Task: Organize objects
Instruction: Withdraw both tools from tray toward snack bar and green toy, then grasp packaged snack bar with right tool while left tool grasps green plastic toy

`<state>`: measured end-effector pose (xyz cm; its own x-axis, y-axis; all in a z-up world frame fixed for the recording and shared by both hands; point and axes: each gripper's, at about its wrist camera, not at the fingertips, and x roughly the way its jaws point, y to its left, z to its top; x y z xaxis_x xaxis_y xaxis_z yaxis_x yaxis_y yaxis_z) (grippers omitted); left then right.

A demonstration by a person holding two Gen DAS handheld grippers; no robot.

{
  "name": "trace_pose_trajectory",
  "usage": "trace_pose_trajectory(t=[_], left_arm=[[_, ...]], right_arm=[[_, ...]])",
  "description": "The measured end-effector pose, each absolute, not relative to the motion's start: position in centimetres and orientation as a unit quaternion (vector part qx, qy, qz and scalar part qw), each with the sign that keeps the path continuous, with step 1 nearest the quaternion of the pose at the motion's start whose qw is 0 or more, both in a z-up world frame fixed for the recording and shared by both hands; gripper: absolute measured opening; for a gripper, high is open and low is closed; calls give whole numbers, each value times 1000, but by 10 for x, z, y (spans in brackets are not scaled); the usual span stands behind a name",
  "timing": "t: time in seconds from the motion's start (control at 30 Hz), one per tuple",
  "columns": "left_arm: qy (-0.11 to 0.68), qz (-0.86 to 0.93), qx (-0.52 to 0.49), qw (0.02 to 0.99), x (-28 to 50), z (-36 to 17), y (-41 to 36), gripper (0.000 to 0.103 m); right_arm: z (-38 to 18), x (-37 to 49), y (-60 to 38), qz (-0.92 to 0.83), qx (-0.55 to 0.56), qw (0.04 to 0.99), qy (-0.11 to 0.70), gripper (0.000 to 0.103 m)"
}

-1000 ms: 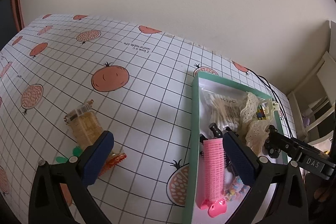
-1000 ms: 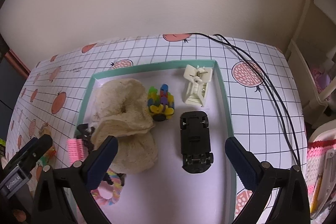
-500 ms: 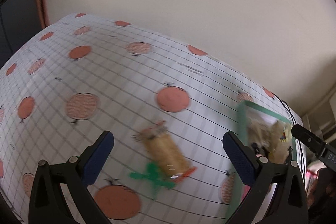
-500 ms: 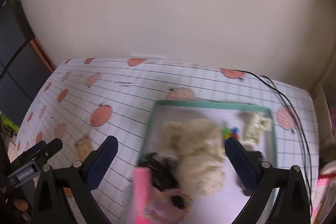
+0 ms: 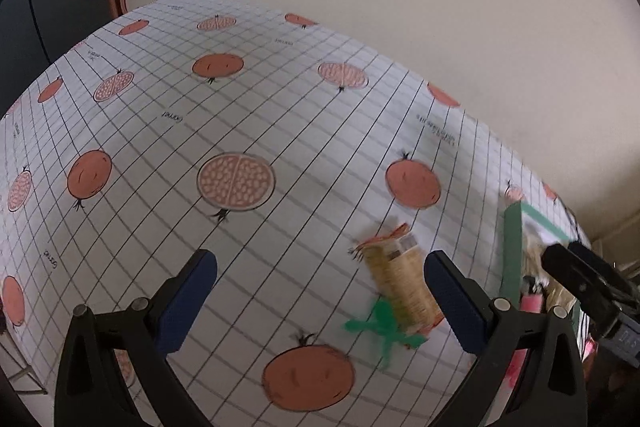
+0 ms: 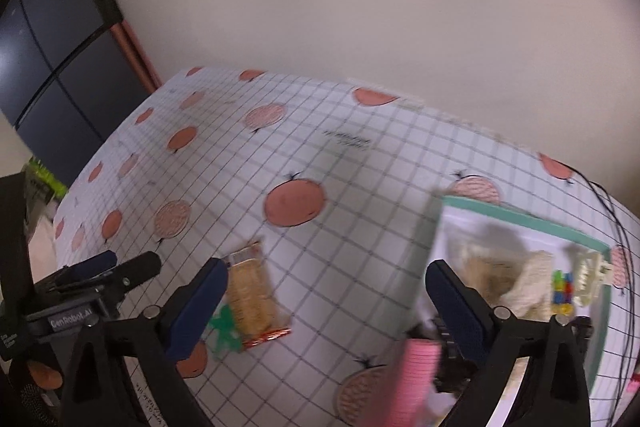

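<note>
A packet of yellow crackers (image 5: 400, 285) lies on the pomegranate-print tablecloth (image 5: 240, 131), with a small green clip (image 5: 382, 325) beside it. My left gripper (image 5: 320, 301) is open and empty above the cloth, its right finger close to the packet. In the right wrist view the packet (image 6: 252, 297) and green clip (image 6: 224, 327) lie by the left finger of my right gripper (image 6: 324, 307), which is open and empty. The green-rimmed tray (image 6: 520, 219) holds cream lace (image 6: 528, 283), a pink roller (image 6: 418, 367), coloured beads (image 6: 562, 287) and a cream toy (image 6: 588, 275).
The tray's green rim (image 5: 512, 255) also shows at the right of the left wrist view. A black cable (image 6: 616, 227) runs along the table's right side. A wall (image 6: 360, 7) stands behind the table. A dark cabinet (image 6: 52, 67) stands to the left.
Both grippers have swung left, away from the tray. The cracker packet now sits near each gripper's fingers. Both stay open and empty. The views are motion-blurred.
</note>
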<state>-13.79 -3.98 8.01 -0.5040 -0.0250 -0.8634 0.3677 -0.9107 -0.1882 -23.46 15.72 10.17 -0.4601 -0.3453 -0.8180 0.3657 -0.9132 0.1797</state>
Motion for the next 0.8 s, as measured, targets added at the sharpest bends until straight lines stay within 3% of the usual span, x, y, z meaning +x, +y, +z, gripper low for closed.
trace_pose_trajectory(t=[0.43, 0.8], left_arm=[[174, -810, 556, 63, -134, 44, -36, 103], [152, -797, 583, 32, -141, 27, -11, 103]], right_arm=[[66, -244, 124, -817, 526, 237, 27, 81], [40, -249, 106, -783, 564, 259, 47, 77]])
